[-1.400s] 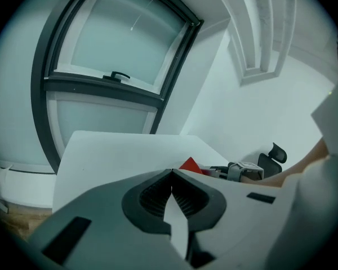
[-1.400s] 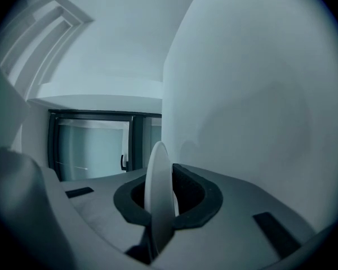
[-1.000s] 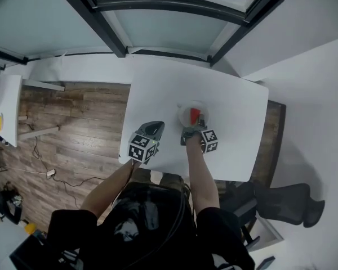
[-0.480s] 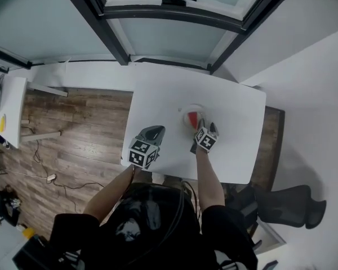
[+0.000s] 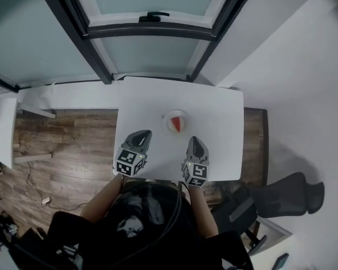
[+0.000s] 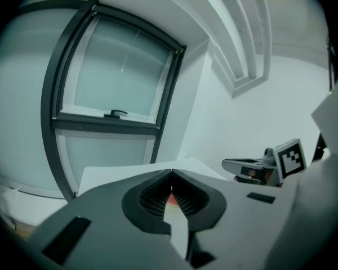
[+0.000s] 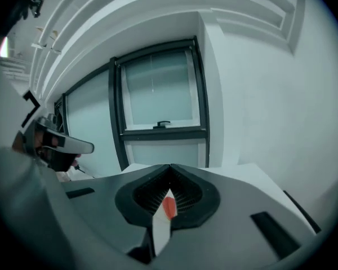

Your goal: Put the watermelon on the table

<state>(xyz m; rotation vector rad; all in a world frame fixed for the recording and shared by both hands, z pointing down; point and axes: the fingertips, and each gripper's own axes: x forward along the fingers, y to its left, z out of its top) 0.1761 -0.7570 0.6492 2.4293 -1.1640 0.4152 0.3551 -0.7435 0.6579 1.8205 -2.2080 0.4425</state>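
Note:
A red watermelon slice point(image 5: 177, 123) lies on a small round pale plate point(image 5: 169, 118) in the middle of the white table point(image 5: 214, 106). My right gripper point(image 5: 194, 142) hovers over the table's near edge, apart from the plate, its jaws shut and empty. My left gripper point(image 5: 143, 135) is level with it on the left, also shut with nothing in it. In the right gripper view the slice point(image 7: 169, 207) shows as a red patch below the closed tips point(image 7: 170, 166). The left gripper view shows closed tips point(image 6: 170, 173), the slice point(image 6: 172, 198) and the other gripper point(image 6: 236, 165).
A dark-framed window point(image 5: 149, 21) runs behind the table, with a white wall point(image 5: 293, 83) to the right. Wood floor point(image 5: 62, 145) lies to the left. A black office chair point(image 5: 287, 198) stands at the lower right. A white side table point(image 5: 0, 134) is at the far left.
The right gripper has drawn back from the plate toward the table's near edge, rolling upright and leaving the slice behind. The left gripper has also pulled back a little.

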